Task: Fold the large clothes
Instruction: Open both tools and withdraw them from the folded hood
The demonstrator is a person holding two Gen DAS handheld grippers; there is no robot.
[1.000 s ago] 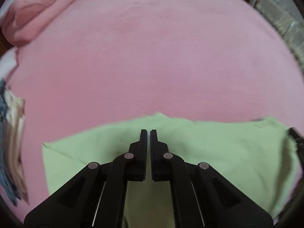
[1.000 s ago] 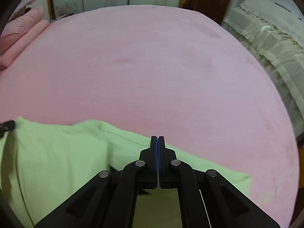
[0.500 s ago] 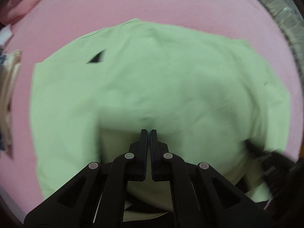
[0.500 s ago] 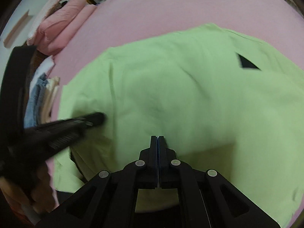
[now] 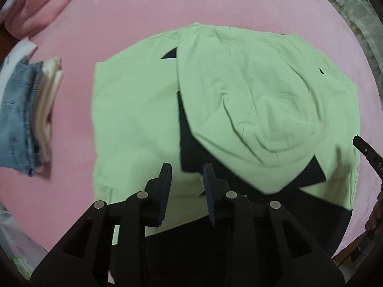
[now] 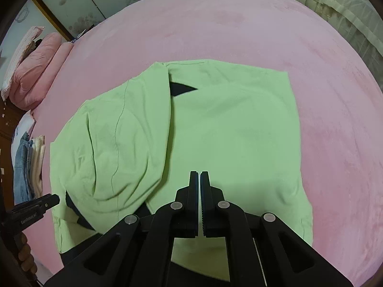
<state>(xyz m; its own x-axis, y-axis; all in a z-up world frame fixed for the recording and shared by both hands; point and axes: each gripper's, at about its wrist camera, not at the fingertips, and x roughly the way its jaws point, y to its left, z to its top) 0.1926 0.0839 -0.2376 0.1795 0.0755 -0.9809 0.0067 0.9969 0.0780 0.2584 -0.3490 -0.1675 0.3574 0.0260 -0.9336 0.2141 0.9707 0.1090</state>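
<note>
Both wrist views look steeply down (close) at green garment [image 5: 251, 100].

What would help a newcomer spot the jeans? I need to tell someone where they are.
Start from the big pink bed with the green garment spread on it. Off that garment's side, near the bed's edge, lies a small stack of folded clothes. The jeans are its faded blue denim part, beside the cream-coloured folded cloth.

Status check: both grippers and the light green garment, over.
Left gripper opening, nothing between the jaws. Right gripper shut, empty. Light green garment on pink bedspread, partly folded. Nothing in the way.
</note>
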